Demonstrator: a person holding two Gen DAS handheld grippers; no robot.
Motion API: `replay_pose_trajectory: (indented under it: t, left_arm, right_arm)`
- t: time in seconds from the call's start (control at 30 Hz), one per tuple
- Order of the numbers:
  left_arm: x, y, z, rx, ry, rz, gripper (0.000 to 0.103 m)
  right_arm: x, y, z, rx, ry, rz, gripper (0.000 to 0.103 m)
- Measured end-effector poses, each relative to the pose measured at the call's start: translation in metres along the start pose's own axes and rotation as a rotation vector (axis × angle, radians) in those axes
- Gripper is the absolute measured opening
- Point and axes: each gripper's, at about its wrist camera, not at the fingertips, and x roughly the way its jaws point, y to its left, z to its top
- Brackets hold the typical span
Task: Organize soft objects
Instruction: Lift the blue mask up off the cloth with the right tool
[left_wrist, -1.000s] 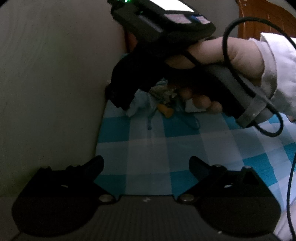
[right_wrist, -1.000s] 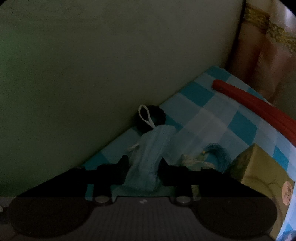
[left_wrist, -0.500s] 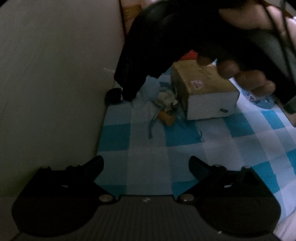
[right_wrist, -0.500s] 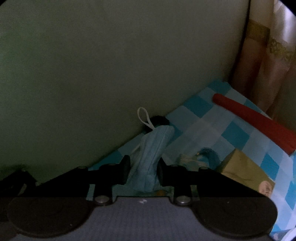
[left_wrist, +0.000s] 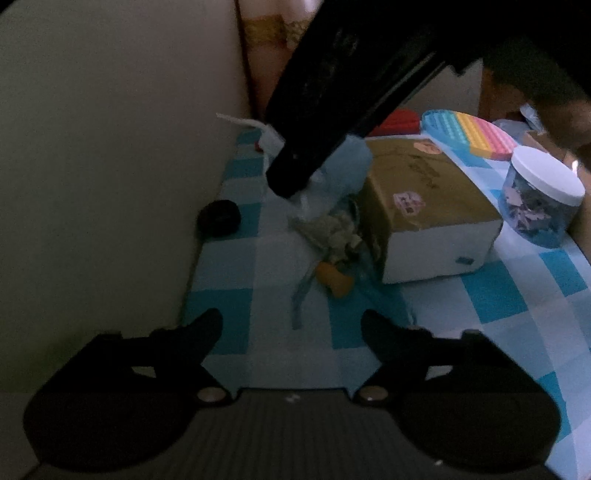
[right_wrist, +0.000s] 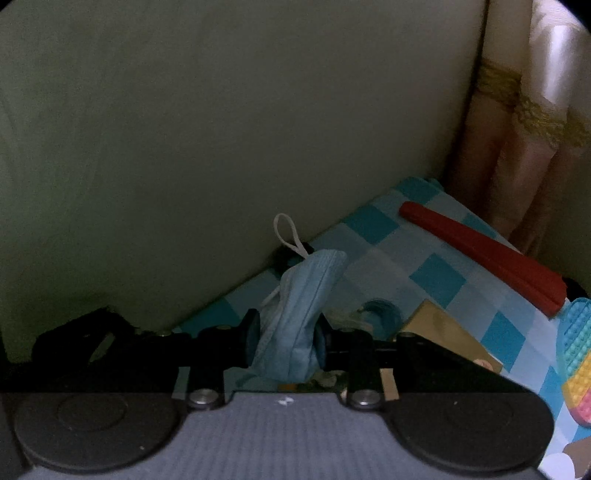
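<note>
My right gripper (right_wrist: 286, 339) is shut on a folded light-blue face mask (right_wrist: 299, 314), whose white ear loop (right_wrist: 286, 232) sticks up, held above the blue-checked cloth (right_wrist: 436, 277). From the left wrist the same mask (left_wrist: 347, 162) hangs by that gripper's black finger (left_wrist: 295, 173). Under it lie a pale green crumpled bundle (left_wrist: 328, 229), an orange piece (left_wrist: 334, 282) and a blue string (left_wrist: 299, 302). My left gripper (left_wrist: 291, 325) is low over the cloth near the string. Its jaws are closing with nothing between them.
A cardboard box (left_wrist: 424, 199) stands right of the pile, with a white-lidded jar (left_wrist: 539, 195) and a rainbow bubble toy (left_wrist: 472, 133) behind it. A black round object (left_wrist: 218, 218) sits against the pale wall (left_wrist: 110, 147). A red strip (right_wrist: 480, 254) lies near the curtain (right_wrist: 524, 129).
My right gripper has risen with the mask, uncovering the box, jar and bubble toy in the left view. The left jaws have narrowed and moved closer to the pile.
</note>
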Motion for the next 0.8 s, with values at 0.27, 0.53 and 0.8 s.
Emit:
replay_pose_trajectory:
  t: [0.27,0.53,0.8]
  left_arm:
    - [0.019,-0.002,0.011,-0.008,0.011,-0.029,0.070]
    - [0.031,-0.008,0.022,-0.007,-0.003,-0.044,0.051]
    - [0.034,-0.022,0.021,0.030,0.012,-0.076,0.035]
  right_arm:
    - [-0.019,-0.013,0.001,0.011,-0.008,0.004,0.035]
    - [-0.032,-0.025,-0.007,0.045,-0.026,-0.015,0.035]
    - [-0.037,-0.034,-0.013,0.078,-0.042,-0.022,0.035]
